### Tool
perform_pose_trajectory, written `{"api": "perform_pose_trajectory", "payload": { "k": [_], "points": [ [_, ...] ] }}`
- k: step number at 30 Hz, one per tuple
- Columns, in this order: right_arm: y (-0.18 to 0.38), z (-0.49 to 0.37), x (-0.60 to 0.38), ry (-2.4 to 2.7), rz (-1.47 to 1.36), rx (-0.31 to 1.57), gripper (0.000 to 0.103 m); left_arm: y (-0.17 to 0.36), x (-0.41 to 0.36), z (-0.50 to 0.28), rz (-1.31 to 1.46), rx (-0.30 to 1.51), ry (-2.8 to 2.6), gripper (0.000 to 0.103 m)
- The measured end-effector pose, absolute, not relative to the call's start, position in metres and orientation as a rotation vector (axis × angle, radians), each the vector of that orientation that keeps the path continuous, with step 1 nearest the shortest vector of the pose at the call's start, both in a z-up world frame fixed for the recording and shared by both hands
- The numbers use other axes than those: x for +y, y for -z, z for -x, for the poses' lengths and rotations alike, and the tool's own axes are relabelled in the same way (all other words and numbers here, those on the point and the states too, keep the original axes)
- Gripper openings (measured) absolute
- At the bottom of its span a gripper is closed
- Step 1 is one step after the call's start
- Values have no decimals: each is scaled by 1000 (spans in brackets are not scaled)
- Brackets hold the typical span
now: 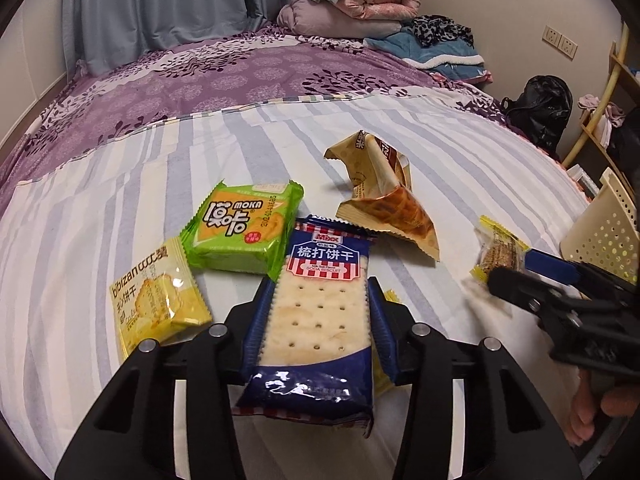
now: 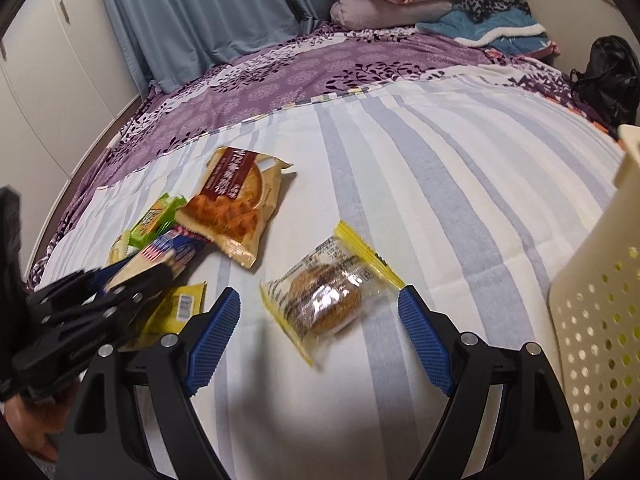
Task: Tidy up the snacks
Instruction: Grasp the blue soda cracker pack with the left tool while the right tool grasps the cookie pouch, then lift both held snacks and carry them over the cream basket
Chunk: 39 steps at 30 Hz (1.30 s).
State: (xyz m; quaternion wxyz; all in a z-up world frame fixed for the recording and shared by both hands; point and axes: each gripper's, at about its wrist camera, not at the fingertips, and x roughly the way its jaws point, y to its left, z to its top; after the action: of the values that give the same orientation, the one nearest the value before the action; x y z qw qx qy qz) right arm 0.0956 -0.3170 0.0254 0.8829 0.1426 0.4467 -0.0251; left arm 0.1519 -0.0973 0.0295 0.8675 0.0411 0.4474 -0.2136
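My left gripper (image 1: 320, 296) is shut on a blue soda biscuit pack (image 1: 320, 320), held just above the striped sheet; it also shows in the right wrist view (image 2: 160, 256). A green Moka pack (image 1: 244, 228), a yellow biscuit pack (image 1: 156, 300) and a tan pastry bag (image 1: 388, 200) lie around it. My right gripper (image 2: 320, 308) is open, its blue pads (image 2: 216, 332) on either side of a clear yellow-edged cookie pack (image 2: 328, 292) lying on the sheet. The right gripper also shows in the left wrist view (image 1: 520, 272).
A cream perforated basket (image 2: 600, 300) stands at the right edge of the bed. Folded blankets and clothes (image 1: 360, 4) are piled at the far end. A black bag (image 1: 540, 108) sits beyond the bed. A small yellow pack (image 2: 180, 308) lies under the left gripper.
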Motion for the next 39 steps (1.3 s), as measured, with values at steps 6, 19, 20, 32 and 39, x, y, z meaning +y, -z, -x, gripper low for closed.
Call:
{"api": "perform_pose_trajectory", "payload": {
  "k": [6, 19, 20, 32, 39],
  "points": [
    [-20, -114, -312, 74, -262, 927, 84, -36, -79, -141, -45, 927, 431, 45],
    [-28, -95, -294, 117, -86, 893, 48, -39, -51, -114, 8, 930, 397, 45],
    [-30, -92, -293, 114, -82, 890, 47, -40, -48, -112, 12, 929, 394, 45],
    [-67, -35, -289, 74, -86, 825, 47, -59, -41, -84, 20, 901, 380, 45],
    [-93, 3, -298, 75, -115, 770, 47, -84, -44, -64, 19, 853, 391, 45]
  ]
}}
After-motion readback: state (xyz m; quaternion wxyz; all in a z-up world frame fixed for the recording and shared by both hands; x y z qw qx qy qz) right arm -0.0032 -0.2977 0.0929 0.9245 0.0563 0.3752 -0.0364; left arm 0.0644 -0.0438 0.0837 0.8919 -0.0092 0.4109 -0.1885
